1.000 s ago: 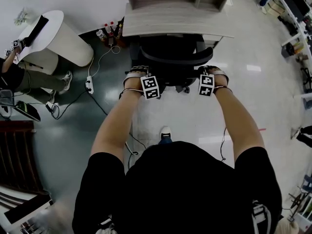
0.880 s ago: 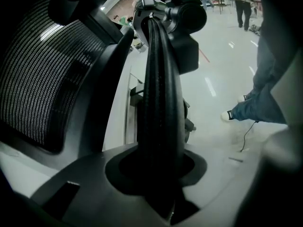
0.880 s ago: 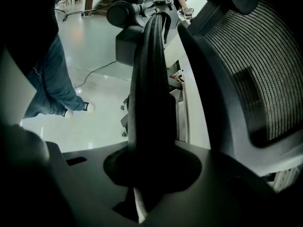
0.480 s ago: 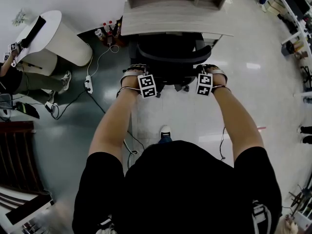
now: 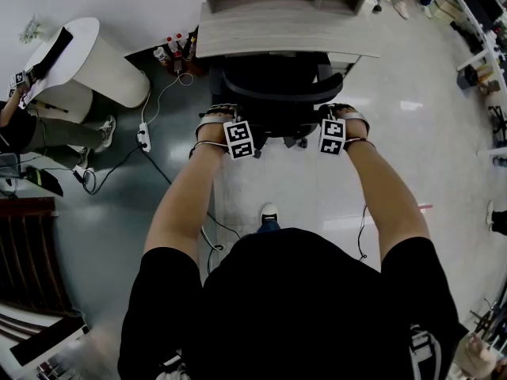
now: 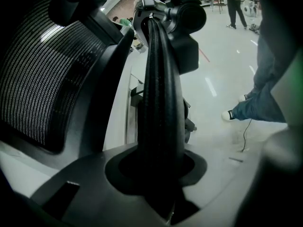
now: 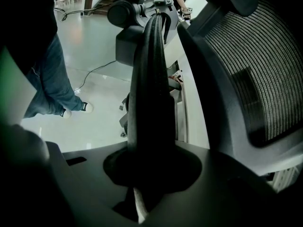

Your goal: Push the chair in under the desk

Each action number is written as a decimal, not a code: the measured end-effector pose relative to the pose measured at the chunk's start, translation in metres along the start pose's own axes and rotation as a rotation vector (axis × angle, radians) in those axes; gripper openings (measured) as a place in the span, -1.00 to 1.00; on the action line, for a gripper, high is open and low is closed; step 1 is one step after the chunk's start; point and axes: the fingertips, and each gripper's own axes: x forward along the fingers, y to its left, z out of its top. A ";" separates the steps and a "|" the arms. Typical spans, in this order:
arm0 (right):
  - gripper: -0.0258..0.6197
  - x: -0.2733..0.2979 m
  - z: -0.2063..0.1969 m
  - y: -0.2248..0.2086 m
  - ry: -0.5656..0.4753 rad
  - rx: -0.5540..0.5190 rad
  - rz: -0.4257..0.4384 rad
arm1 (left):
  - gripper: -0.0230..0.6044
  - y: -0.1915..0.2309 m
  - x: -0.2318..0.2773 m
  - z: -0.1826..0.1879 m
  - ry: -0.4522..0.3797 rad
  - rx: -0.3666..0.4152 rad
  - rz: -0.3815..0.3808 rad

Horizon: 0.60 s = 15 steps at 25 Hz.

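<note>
A black mesh office chair (image 5: pixel 277 93) stands at the grey desk (image 5: pixel 277 38), its seat partly beneath the top. In the head view my left gripper (image 5: pixel 224 117) and right gripper (image 5: pixel 341 115) sit at the two ends of the backrest's top rim. The left gripper (image 6: pixel 158 174) is shut on the black ribbed rim (image 6: pixel 158 103), with the mesh back (image 6: pixel 42 89) to its left. My right gripper (image 7: pixel 151 169) is likewise shut on the rim (image 7: pixel 149 89), with the mesh (image 7: pixel 265 65) to its right. The fingertips are hidden by the rim.
A white round stand (image 5: pixel 87 62) is at the left with a seated person (image 5: pixel 47 129) beside it. A power strip (image 5: pixel 145 135) with cables lies on the floor, and bottles (image 5: pixel 176 50) stand by the desk's left leg. My shoe (image 5: pixel 269 214) is behind the chair.
The grippers and chair stand almost as before, with only a slight shift toward the desk. A person's feet have come into view at the top right.
</note>
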 end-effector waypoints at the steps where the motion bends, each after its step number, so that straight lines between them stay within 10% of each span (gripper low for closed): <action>1: -0.68 0.000 0.000 0.000 0.000 -0.001 0.002 | -0.55 0.000 0.000 0.000 -0.001 0.000 0.001; 15: -0.23 -0.005 -0.002 -0.003 0.020 0.067 -0.075 | -0.36 -0.003 -0.004 -0.001 -0.014 -0.029 0.020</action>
